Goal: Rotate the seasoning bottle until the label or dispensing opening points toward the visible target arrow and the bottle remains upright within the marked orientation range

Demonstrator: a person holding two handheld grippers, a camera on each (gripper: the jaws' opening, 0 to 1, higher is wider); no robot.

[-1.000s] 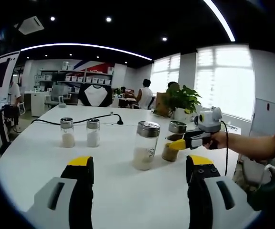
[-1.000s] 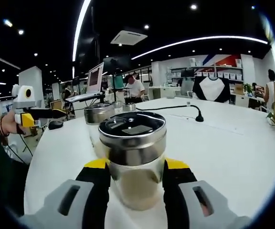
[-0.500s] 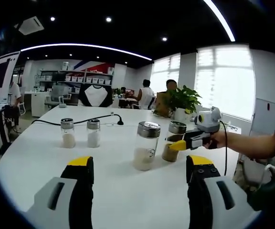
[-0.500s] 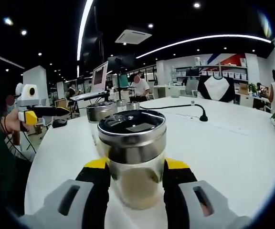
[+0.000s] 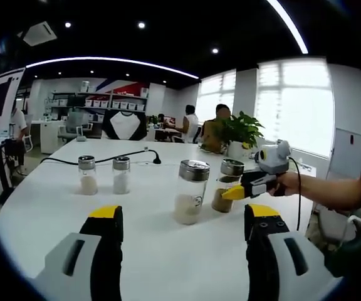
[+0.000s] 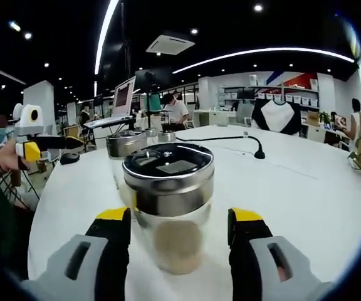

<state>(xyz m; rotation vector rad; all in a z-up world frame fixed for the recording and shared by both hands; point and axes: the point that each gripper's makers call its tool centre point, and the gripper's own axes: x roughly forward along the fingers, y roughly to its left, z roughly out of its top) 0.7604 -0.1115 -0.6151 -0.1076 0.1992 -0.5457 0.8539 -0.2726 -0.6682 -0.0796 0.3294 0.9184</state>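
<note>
A glass seasoning bottle [image 6: 168, 200] with a steel lid and brown powder stands upright on the white table [image 6: 293, 188], between the fingers of my right gripper [image 6: 180, 216]. The fingers stand open, with a small gap on each side of the glass. In the left gripper view the same bottle [image 5: 223, 185] stands right of centre, and the right gripper [image 5: 232, 191] reaches it from the right, held by a hand. My left gripper [image 5: 183, 216] is open over bare table, well short of the bottles. It also shows as the left gripper [image 6: 49, 144] at the far left.
A taller jar of white powder [image 5: 190, 191] stands just left of the brown bottle. Two small shakers [image 5: 88, 174] stand farther left. A black cable [image 5: 130, 155] crosses the far table. A potted plant [image 5: 240, 132] is behind. People sit at desks in the background.
My right gripper's fingers have spread apart and let go of the brown bottle, which stays upright. The left gripper has not moved.
</note>
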